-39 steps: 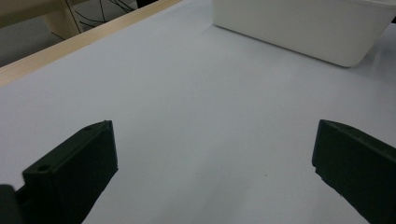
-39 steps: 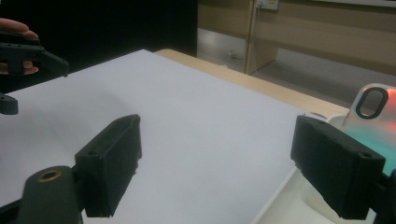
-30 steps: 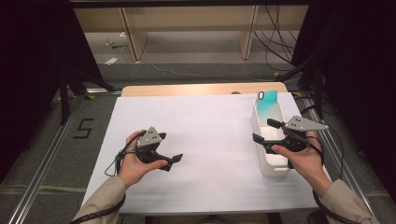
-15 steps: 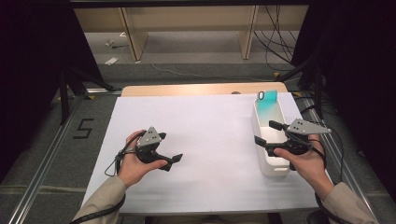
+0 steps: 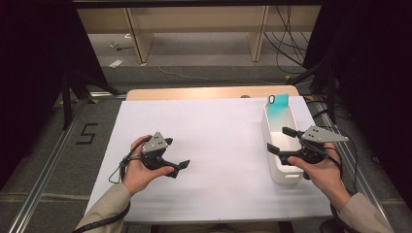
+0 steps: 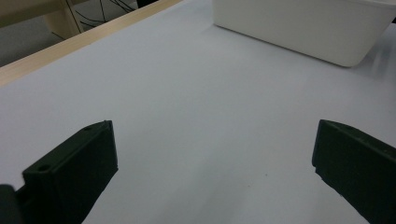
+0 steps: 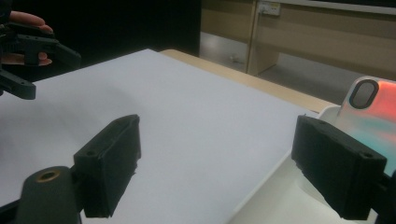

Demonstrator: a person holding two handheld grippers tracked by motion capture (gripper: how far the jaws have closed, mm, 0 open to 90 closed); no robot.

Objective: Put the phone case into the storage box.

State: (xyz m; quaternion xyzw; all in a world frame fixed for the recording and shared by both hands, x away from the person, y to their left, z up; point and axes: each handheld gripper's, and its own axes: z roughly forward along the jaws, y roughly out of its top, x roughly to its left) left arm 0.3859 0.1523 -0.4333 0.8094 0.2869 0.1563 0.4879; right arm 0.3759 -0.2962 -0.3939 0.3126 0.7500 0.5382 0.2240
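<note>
The right claw (image 5: 281, 140) hovers spread over the white bin (image 5: 282, 167); beyond it leans a phone case (image 5: 279, 110) (no readable branding). The left claw (image 5: 180, 167) is spread too, nothing between its jaws; a "5" (image 5: 86, 133) marks the floor off its outer side.

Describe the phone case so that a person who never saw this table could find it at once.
Start at the white sheet covering the table, then go to the long white bin near its right edge, where the open right gripper hovers. The phone case leans upright at the bin's far end. It is the only coloured thing there: teal, with a dark-rimmed oval camera hole at its top corner.
</note>
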